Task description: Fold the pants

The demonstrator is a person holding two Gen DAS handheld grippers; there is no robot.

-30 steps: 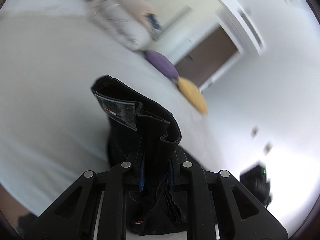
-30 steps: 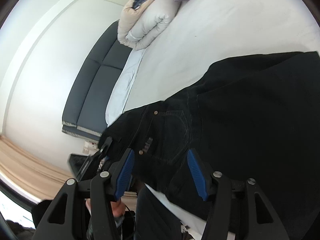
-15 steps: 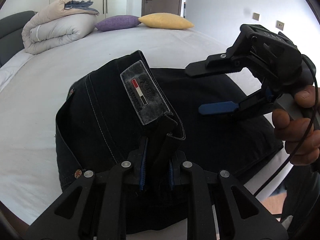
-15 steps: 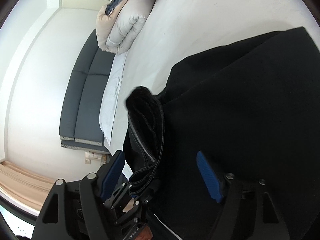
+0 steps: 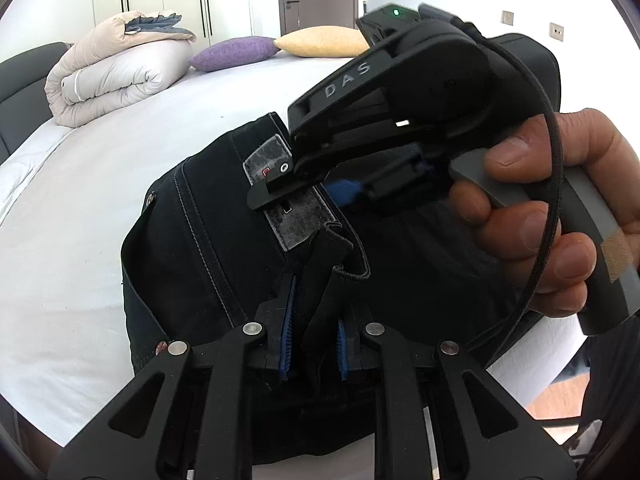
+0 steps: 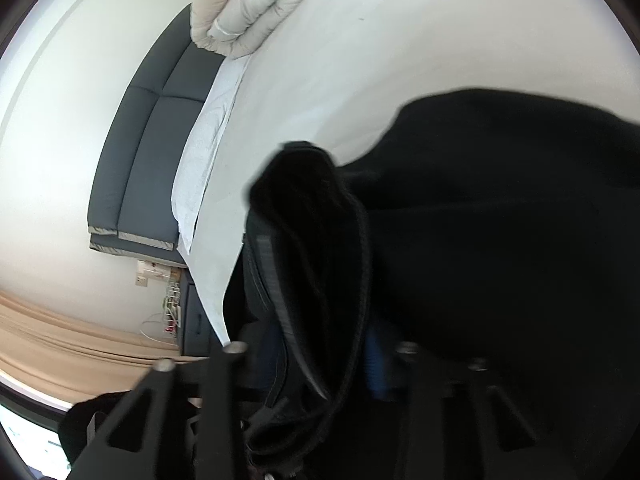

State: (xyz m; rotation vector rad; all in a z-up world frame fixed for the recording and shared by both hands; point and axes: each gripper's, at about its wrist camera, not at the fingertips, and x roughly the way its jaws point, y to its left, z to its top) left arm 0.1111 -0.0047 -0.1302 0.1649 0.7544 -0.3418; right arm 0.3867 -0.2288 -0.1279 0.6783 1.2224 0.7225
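On bed [image 5: 80,200], pants [image 5: 208,216] clamped in left gripper [image 5: 314,344].

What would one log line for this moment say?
left tool: shut on pants waistband | right tool: closing around same waistband | pants on bed
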